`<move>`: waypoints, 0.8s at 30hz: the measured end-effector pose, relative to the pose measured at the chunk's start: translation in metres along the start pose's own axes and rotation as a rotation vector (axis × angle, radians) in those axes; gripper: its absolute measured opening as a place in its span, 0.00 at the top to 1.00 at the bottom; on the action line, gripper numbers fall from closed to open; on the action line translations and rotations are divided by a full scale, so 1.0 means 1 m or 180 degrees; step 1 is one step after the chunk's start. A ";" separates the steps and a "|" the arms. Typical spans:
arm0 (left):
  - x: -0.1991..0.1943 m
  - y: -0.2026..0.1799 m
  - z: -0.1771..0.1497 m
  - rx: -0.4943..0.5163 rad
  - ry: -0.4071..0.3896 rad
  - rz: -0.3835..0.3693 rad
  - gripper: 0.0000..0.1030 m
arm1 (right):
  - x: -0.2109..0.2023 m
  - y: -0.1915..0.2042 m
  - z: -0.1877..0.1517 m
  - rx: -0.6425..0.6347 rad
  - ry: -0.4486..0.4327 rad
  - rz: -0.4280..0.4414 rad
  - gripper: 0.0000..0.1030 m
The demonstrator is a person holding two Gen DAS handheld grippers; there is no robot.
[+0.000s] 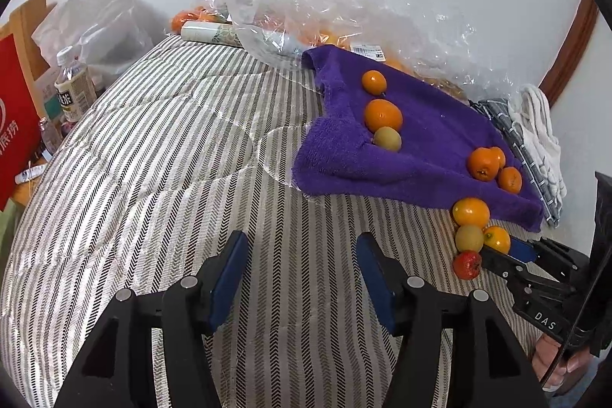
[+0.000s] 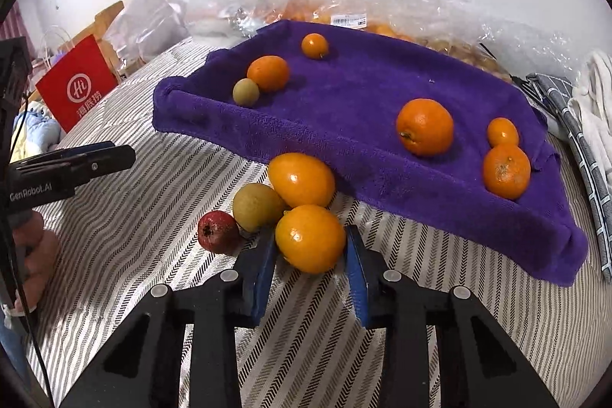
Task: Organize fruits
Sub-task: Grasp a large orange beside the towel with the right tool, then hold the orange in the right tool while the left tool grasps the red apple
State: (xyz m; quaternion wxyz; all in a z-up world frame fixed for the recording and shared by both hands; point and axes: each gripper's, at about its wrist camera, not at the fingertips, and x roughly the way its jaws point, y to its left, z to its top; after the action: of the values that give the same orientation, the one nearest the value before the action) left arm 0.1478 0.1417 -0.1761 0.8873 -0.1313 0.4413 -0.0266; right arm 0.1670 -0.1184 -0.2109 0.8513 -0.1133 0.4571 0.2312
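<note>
A purple towel (image 2: 363, 109) lies on the striped bedcover, with several oranges and a green fruit (image 2: 246, 93) on it. In front of the towel sit a yellow-orange fruit (image 2: 302, 179), a green fruit (image 2: 256, 207) and a red fruit (image 2: 218, 231). My right gripper (image 2: 310, 247) has its blue pads on both sides of another yellow-orange fruit (image 2: 310, 238) resting on the bedcover. My left gripper (image 1: 302, 270) is open and empty over bare bedcover, left of this cluster (image 1: 472, 230). The right gripper also shows in the left wrist view (image 1: 505, 255).
Clear plastic bags of oranges (image 2: 401, 6) lie behind the towel. A red paper bag (image 2: 78, 86) and a bottle (image 1: 74, 90) stand at the left. Folded cloths (image 2: 581, 125) lie at the right. Striped bedcover (image 1: 172, 178) spreads to the left.
</note>
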 end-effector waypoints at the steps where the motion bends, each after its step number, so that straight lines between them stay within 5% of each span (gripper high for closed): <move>1: 0.000 0.000 0.000 -0.0008 -0.0002 -0.0009 0.45 | -0.003 -0.003 -0.001 0.0028 -0.0022 0.0003 0.66; 9: 0.002 -0.005 0.000 0.0074 0.0018 0.0032 0.45 | -0.037 -0.057 -0.018 0.0263 -0.0209 -0.0337 0.66; 16: 0.001 -0.010 -0.001 0.0186 0.0039 -0.0044 0.45 | -0.040 -0.089 -0.033 0.0549 -0.0216 -0.0371 0.66; 24: -0.010 -0.049 -0.014 0.0674 -0.0043 -0.0306 0.45 | -0.039 -0.097 -0.038 0.0674 -0.0201 -0.0426 0.66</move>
State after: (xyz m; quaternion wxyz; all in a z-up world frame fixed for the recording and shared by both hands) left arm 0.1339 0.0933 -0.1637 0.8969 -0.0581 0.4232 -0.1147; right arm 0.1691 -0.2292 -0.2011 0.8860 -0.0457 0.4434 0.1277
